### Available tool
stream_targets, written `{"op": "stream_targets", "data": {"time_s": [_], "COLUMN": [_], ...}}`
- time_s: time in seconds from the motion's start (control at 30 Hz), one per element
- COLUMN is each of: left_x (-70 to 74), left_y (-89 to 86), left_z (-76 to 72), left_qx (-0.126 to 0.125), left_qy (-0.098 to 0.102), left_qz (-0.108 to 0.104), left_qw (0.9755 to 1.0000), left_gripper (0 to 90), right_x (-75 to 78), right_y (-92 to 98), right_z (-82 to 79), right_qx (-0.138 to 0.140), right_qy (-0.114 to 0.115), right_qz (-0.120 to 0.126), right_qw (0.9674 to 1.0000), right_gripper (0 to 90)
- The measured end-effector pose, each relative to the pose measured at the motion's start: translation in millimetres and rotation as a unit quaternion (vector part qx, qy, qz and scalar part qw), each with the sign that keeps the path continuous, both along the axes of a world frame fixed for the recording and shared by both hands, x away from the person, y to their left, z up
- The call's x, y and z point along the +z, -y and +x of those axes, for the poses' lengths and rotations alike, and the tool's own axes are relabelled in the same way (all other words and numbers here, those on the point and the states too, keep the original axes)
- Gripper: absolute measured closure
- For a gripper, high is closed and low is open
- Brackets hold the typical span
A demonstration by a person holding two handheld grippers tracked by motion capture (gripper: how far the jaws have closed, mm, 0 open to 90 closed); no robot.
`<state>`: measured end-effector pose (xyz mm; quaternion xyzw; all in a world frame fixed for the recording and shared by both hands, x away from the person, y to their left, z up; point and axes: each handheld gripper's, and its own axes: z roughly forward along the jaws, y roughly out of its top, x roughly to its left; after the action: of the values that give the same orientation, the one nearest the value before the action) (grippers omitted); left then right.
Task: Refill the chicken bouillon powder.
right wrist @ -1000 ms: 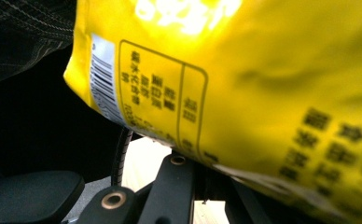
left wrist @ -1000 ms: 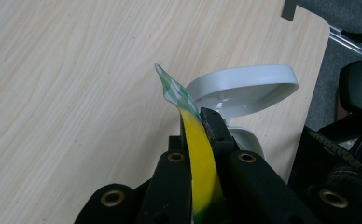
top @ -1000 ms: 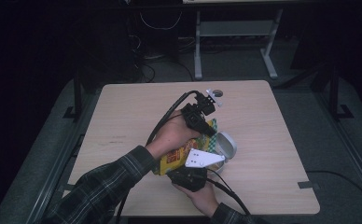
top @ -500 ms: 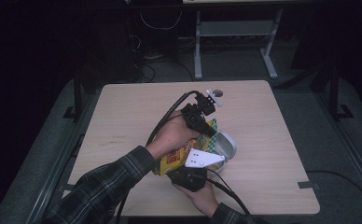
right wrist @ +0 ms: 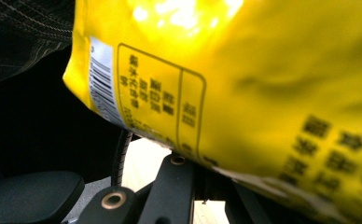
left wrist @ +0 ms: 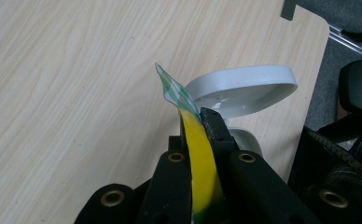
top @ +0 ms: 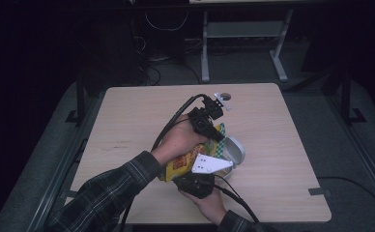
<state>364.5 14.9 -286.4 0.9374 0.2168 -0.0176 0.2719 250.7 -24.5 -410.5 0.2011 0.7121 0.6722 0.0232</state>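
Note:
A yellow snack bag [top: 180,163] with a green checked top edge is held up over the wooden table [top: 127,125] between both grippers. My left gripper [top: 218,135] comes in from the upper left, shut on the bag's top seam [left wrist: 198,140]. In the left gripper view its tip [left wrist: 202,122] sits just before a white bowl [left wrist: 244,86]. My right gripper [top: 200,172], under its grey plate, is near the front edge, shut on the bag's lower seam. The right gripper view shows the printed yellow bag [right wrist: 263,93] above the closed jaws [right wrist: 198,173].
The white bowl [top: 236,149] sits just right of the bag, tilted in the left gripper view. Bare tabletop spreads to the left and far right. Dark floor, cables and a metal stand [top: 243,38] lie beyond the table's far edge.

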Motion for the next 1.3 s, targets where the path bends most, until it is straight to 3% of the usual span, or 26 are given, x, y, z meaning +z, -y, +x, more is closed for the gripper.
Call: {"op": "stream_targets", "data": {"time_s": [1.3], "left_x": [2.1], "left_y": [4.9], "left_z": [-1.3], "left_qx": [-0.003], "left_qy": [0.003], "left_qz": [0.004], "left_qw": [1.0000], "left_gripper": [89.2], "right_x": [3.5], "right_y": [1.4], "right_z": [1.1], "right_qx": [-0.006], "right_qy": [-0.005], "right_qz": [0.007], "right_qw": [0.9999], "right_gripper": [90.0]}}
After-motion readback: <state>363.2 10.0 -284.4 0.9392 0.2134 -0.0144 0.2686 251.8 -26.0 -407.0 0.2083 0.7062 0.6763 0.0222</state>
